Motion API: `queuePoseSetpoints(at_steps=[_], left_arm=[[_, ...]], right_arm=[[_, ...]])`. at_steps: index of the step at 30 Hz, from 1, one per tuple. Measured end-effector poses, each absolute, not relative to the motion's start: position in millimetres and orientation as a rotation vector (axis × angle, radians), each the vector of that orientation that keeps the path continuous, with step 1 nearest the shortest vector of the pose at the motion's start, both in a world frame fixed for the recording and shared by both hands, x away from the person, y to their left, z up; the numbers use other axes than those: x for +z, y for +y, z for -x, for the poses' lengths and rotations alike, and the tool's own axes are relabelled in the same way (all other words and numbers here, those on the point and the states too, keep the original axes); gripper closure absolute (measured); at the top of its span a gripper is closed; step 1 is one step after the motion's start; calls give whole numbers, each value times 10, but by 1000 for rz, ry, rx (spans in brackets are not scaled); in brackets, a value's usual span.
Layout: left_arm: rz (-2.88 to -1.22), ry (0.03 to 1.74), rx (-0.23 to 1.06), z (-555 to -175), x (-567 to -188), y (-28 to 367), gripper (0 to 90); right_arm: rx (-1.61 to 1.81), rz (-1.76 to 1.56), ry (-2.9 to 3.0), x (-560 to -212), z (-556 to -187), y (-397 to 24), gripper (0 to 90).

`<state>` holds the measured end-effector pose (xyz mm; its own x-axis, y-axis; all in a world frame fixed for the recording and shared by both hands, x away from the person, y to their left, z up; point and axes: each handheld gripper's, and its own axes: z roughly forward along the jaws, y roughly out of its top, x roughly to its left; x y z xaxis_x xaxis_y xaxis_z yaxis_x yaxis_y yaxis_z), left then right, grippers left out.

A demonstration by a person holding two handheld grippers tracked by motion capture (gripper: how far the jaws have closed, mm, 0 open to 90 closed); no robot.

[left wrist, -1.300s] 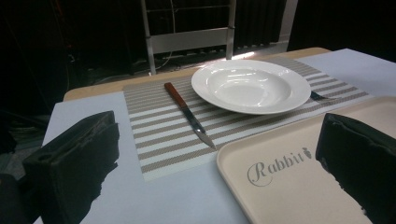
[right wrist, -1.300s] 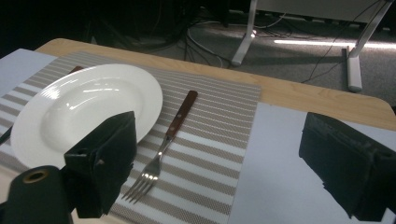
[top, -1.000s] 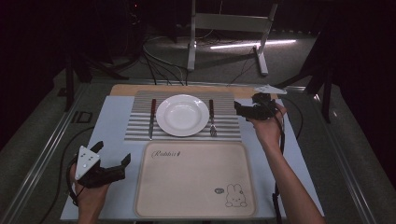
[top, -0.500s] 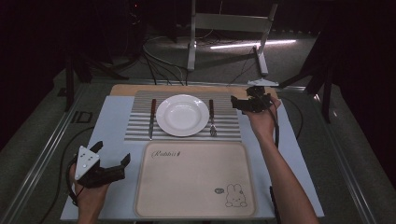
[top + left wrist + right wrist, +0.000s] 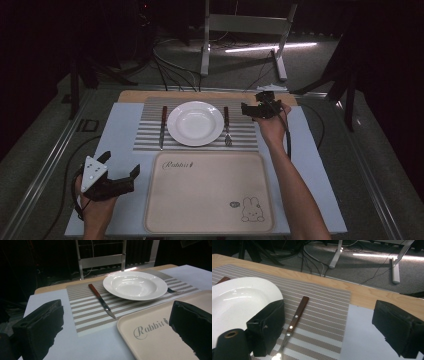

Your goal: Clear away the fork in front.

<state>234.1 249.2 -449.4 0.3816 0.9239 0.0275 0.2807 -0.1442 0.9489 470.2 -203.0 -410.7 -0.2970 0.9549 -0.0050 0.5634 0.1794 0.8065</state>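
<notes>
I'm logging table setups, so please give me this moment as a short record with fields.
setting: white plate centred on a striped placemat
knife: left of plate
fork: right of plate
tray: beige tray nearer the person, nothing on it
left tool: open, beside the tray
right tool: open, held near the fork, gripping nothing
</notes>
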Motion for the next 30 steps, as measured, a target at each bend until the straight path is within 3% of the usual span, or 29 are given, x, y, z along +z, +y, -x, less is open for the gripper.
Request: queuePoseSetpoints(at_steps=[30], left_arm=[[-1634,1090,812,-2332,-4499,2524,3]], right_arm=[[919,-1469,2053,-4605,-4972,-1595,116]])
